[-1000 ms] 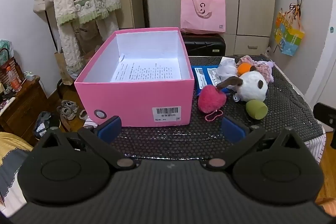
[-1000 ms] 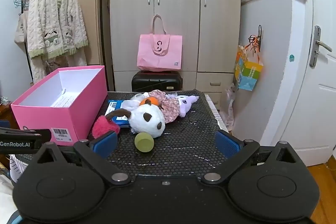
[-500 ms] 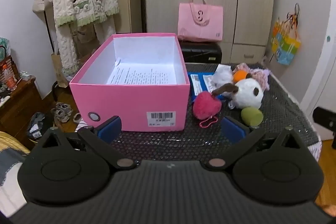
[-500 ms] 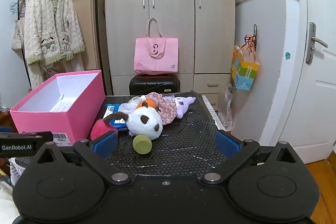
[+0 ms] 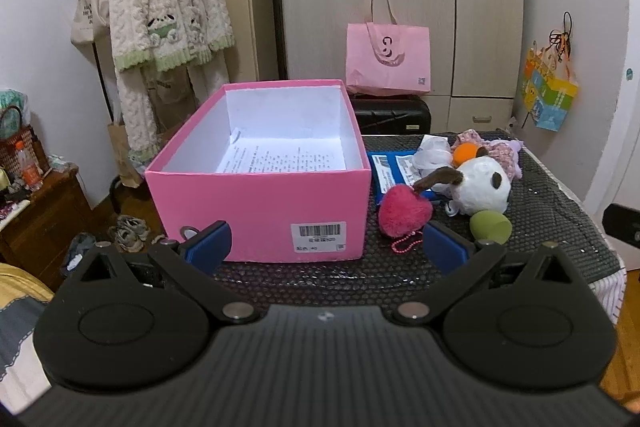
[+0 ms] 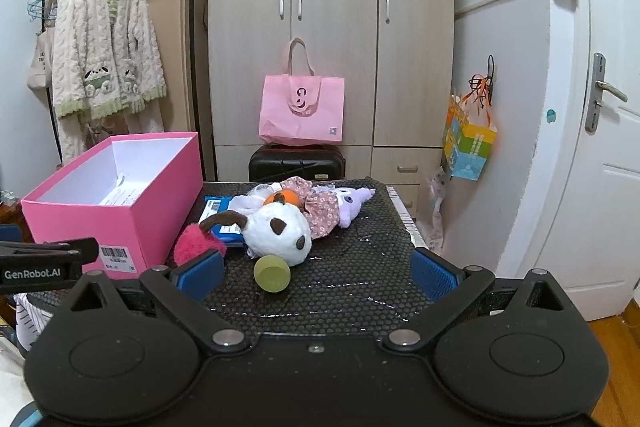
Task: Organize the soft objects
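The right gripper [image 6: 316,273] is hovering at the near edge of the table with its blue-padded jaws spread wide and nothing between them, and the small olive-green rounded soft toy [image 6: 272,273] is lying just ahead, slightly left of its centre line. Behind that, the white round plush dog with brown ears [image 6: 278,233] is resting with its long axis running left to right, touching the fluffy magenta heart pompom [image 6: 198,245] at its left. The left gripper [image 5: 326,247] is also hanging wide open and empty, facing the open pink cardboard shoebox [image 5: 260,203], so the right one appears nearer the toys. The box is standing left of the pile on the black honeycomb-textured table mat [image 6: 360,267], and nothing seems to be blocking the reach.
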`<state>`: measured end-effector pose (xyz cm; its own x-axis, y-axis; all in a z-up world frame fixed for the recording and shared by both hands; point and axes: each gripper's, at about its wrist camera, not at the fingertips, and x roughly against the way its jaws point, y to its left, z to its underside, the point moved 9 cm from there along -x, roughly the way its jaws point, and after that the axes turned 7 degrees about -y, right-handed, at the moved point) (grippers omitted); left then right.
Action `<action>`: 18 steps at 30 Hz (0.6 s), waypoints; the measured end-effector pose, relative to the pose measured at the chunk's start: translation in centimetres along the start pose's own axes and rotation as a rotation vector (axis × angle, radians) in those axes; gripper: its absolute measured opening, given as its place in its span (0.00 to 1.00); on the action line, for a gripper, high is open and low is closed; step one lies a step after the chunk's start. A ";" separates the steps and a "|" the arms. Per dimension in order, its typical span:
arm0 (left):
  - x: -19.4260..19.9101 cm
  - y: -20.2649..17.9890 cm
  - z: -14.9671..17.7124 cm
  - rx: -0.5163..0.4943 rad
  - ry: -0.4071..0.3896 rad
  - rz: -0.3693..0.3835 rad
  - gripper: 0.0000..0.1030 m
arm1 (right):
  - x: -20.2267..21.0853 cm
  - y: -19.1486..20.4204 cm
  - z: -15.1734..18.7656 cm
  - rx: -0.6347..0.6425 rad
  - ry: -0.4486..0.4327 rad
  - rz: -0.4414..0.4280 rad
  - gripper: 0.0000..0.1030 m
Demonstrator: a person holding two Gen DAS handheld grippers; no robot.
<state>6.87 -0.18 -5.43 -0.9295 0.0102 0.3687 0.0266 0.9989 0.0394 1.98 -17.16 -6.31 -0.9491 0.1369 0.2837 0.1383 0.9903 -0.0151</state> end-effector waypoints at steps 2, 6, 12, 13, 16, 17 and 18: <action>0.0 0.1 0.1 -0.007 -0.002 -0.001 1.00 | 0.0 0.0 0.0 0.004 -0.002 0.002 0.99; -0.1 0.3 0.3 -0.015 -0.010 -0.006 1.00 | -0.1 -0.1 0.1 0.001 0.000 0.004 0.99; -0.2 0.5 0.4 -0.010 -0.016 -0.001 1.00 | -0.1 -0.2 0.3 0.006 0.002 0.007 0.99; -0.2 0.5 0.4 -0.009 -0.020 0.001 1.00 | -0.2 -0.2 0.3 0.007 0.002 0.007 0.99; -0.1 0.5 0.4 -0.011 -0.026 0.001 1.00 | -0.2 -0.1 0.4 0.009 0.003 0.010 0.99; -0.1 0.5 0.4 -0.014 -0.028 0.000 1.00 | -0.2 -0.1 0.4 0.011 0.004 0.010 0.99; -0.1 0.5 0.4 -0.018 -0.030 -0.002 1.00 | -0.2 -0.1 0.5 0.011 0.005 0.011 0.99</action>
<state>6.86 0.32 -5.79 -0.9402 0.0097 0.3405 0.0309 0.9979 0.0568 2.04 -17.24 -6.81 -0.9463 0.1474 0.2879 0.1452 0.9890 -0.0289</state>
